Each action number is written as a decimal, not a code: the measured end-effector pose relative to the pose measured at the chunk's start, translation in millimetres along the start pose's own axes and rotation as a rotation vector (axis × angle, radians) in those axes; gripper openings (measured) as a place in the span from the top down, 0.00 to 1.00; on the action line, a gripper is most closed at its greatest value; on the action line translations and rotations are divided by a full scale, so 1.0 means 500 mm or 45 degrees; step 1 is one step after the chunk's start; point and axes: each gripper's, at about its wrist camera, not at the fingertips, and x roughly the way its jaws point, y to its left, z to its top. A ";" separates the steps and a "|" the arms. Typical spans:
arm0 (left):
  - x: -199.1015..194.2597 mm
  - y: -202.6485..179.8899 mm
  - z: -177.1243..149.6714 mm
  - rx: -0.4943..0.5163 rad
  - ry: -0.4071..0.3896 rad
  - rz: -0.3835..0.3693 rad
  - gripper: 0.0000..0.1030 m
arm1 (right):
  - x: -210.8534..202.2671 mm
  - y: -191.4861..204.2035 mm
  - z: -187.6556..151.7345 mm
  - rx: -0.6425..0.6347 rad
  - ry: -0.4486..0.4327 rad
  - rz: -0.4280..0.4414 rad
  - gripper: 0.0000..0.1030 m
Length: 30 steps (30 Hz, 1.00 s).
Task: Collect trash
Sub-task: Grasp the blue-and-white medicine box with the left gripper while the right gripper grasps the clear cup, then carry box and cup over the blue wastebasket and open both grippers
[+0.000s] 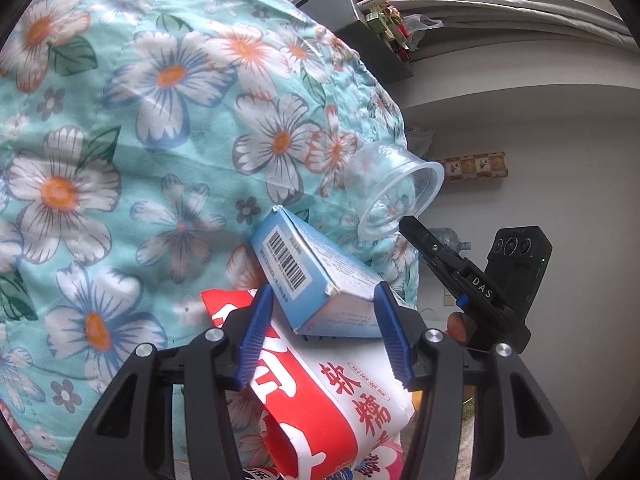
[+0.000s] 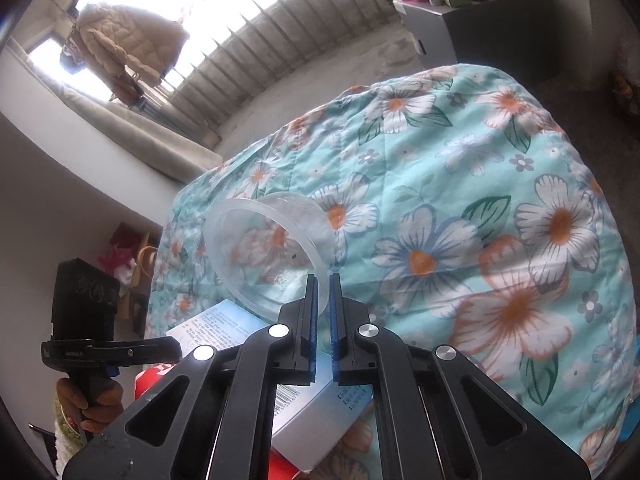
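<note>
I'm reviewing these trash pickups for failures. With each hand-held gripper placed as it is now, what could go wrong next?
1. The right hand-held gripper pinches only the thin rim of the clear plastic cup, which lies on its side; the rim may buckle or slip free.
2. The left hand-held gripper straddles one end of the blue box near its corners, so the box could twist out.
3. The box rests on the red-and-white wrapper; lifting may drag it off the floral quilt.

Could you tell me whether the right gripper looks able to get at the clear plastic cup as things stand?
Probably yes. The right gripper sits right at the rim of the clear plastic cup, which lies on its side on the floral quilt. Nothing blocks it, though its jaws are nearly closed.
</note>
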 end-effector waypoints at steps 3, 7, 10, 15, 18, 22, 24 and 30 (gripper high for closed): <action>-0.012 -0.011 -0.002 0.036 -0.042 0.013 0.53 | -0.012 -0.003 -0.001 -0.003 -0.017 -0.001 0.97; -0.027 -0.025 -0.003 0.064 -0.095 0.014 0.55 | -0.032 -0.005 -0.001 0.000 -0.040 0.008 0.98; -0.037 -0.031 -0.006 0.082 -0.128 0.023 0.57 | -0.048 -0.005 -0.001 0.003 -0.057 0.018 0.98; -0.058 -0.055 -0.022 0.145 -0.205 0.062 0.59 | -0.076 -0.003 -0.001 0.008 -0.087 0.025 0.99; -0.070 -0.082 -0.034 0.196 -0.260 0.078 0.61 | -0.095 -0.001 -0.001 0.001 -0.109 0.022 0.99; -0.086 -0.119 -0.045 0.260 -0.328 0.095 0.63 | -0.119 0.001 -0.002 0.006 -0.138 0.026 0.99; -0.096 -0.136 -0.051 0.288 -0.361 0.093 0.63 | -0.132 -0.004 -0.005 0.015 -0.150 0.031 0.99; -0.121 -0.178 -0.069 0.350 -0.436 0.075 0.65 | -0.174 -0.015 -0.007 0.049 -0.188 0.054 0.99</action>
